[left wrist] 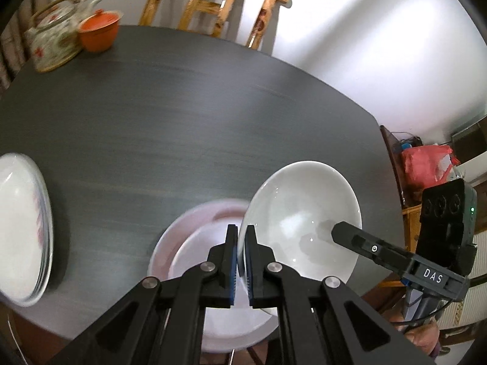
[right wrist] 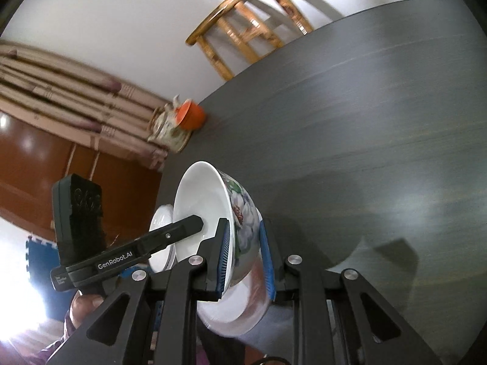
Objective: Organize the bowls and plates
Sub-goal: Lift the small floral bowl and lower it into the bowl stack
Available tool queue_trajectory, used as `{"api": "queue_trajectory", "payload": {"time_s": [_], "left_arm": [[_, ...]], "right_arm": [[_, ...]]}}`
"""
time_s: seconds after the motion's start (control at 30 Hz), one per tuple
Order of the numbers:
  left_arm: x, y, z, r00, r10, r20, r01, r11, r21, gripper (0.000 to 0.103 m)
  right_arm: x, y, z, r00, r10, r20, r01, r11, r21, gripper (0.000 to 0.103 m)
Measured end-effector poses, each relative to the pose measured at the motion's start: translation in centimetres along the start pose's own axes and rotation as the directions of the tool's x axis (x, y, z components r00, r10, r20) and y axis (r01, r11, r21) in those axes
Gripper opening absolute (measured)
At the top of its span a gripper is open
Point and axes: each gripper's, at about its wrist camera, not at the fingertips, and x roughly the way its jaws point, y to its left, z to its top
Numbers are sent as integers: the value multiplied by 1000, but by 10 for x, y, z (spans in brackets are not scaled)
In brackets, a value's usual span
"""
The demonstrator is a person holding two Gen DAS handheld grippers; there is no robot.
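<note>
A white bowl (left wrist: pixel 301 216) with a floral outside (right wrist: pixel 243 213) is held tilted above the dark table. My left gripper (left wrist: pixel 241 237) is shut on its left rim. My right gripper (right wrist: pixel 243 243) is shut on its opposite wall, one finger inside and one outside. Below it a pinkish-white bowl (left wrist: pixel 194 243) sits on the table near the front edge; it also shows in the right wrist view (right wrist: pixel 234 313). A stack of white plates (left wrist: pixel 21 228) lies at the left edge, and shows behind the bowl in the right wrist view (right wrist: pixel 159 222).
A floral teapot (left wrist: pixel 54 39) and an orange cup (left wrist: pixel 99 32) stand at the table's far left corner. A wooden chair (left wrist: pixel 213 6) stands behind the table (left wrist: pixel 182 121). A red bag (left wrist: pixel 426 164) sits on a shelf beyond the right edge.
</note>
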Motion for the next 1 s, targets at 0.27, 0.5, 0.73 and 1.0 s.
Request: {"api": "queue_trajectory", "payload": {"time_s": [0.27,0.5,0.73,1.0], "left_arm": [[6,27,-34,999,43,-11,-44,999,-27,4],[11,33,-43,999,40,-14,-40,998,-39,4],[15,21,-43,998,65,3,-65,998,-3,4],[13,10,-48,990,131,51,-135,988,75,5]], "right_arm": [[30,13,-46,997,-14,-77,15,1000,12,20],[43,19,-57,994,-62,-95,63,998,7,20],[50,24,-60,992,-89,-95,89,996,-4,20],[53,25,-59,991,-96,-95,96,995,-4,20]]}}
